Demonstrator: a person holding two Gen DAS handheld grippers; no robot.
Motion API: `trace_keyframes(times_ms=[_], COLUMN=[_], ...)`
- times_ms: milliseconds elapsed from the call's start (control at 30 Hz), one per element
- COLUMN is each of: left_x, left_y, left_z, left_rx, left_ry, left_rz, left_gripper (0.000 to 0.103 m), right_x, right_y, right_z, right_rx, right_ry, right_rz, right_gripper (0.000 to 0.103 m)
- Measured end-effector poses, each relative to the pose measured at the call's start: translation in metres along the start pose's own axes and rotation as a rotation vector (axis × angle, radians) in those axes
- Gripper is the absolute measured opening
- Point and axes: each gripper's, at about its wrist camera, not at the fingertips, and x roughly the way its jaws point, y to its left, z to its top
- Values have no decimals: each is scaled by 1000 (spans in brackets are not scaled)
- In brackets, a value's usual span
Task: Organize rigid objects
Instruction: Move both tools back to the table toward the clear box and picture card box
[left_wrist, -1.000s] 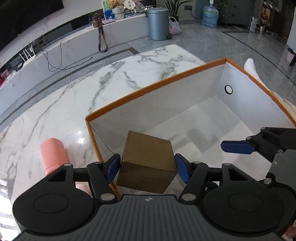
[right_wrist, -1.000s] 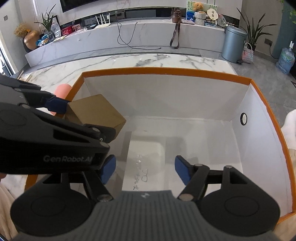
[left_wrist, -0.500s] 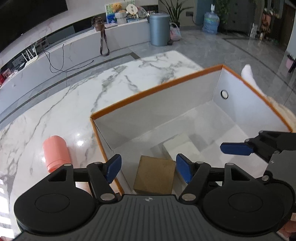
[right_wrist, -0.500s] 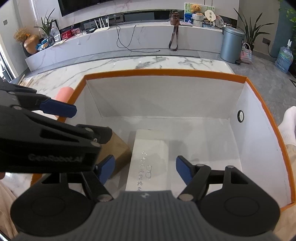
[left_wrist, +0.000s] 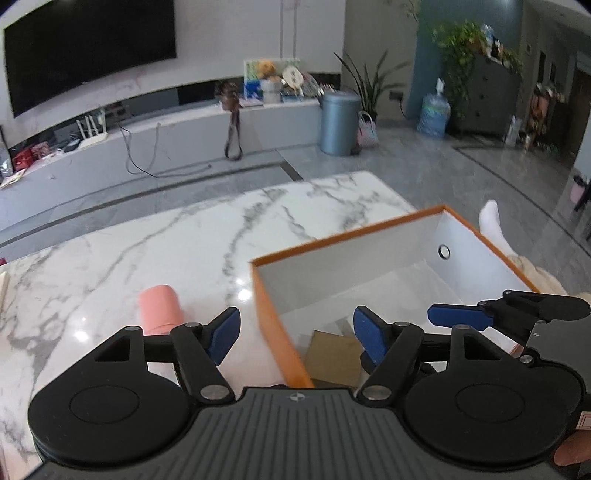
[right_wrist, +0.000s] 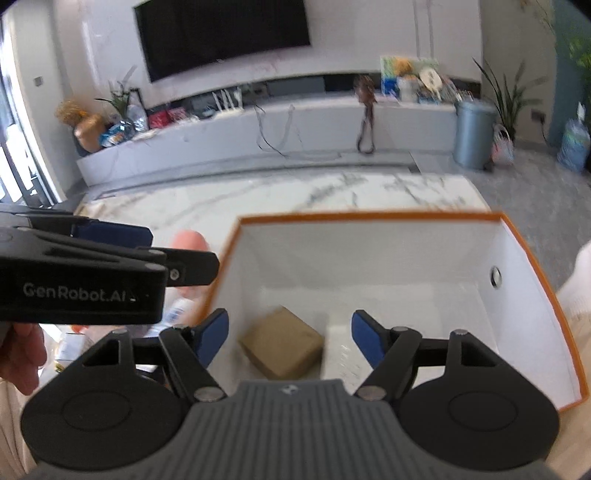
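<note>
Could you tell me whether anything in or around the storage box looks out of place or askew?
Inside the box, the brown cube sits turned at an angle to the walls. The pink cylinder lies on its side outside the box on the marble table.

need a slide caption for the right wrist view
Open right gripper above a brown cardboard cube inside the orange-rimmed white box.

Cube (right_wrist: 282, 343) in the box (right_wrist: 532, 258) — cylinder (left_wrist: 160, 308) outside (left).
</note>
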Motion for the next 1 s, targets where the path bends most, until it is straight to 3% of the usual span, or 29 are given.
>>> trace_keyframes(times_ms=[100, 267, 467, 633, 833, 1000], left_x=[-15, -34, -40, -40, -27, -15], left_y=[14, 50, 100, 136, 162, 174], left_z=[-6, -16, -37, -61, -94, -115], left_rx=[-3, -63, -187, -272, -357, -411], left_ry=[-38, -30, 69, 154, 264, 308], left_rz=[31, 84, 162, 230, 258, 262], left_gripper=[83, 83, 81, 79, 79, 81], right_x=[-6, -6, 11, 30, 47, 63], right_y=[25, 60, 99, 123, 143, 155], right_z=[1, 2, -3, -11, -20, -25], right_rx=[-70, -126, -161, -203, -252, -277], right_ry=[-35, -30, 31, 96, 154, 190], right_rz=[27, 97, 170, 189, 220, 227], right_gripper=[76, 78, 74, 58, 50, 49])
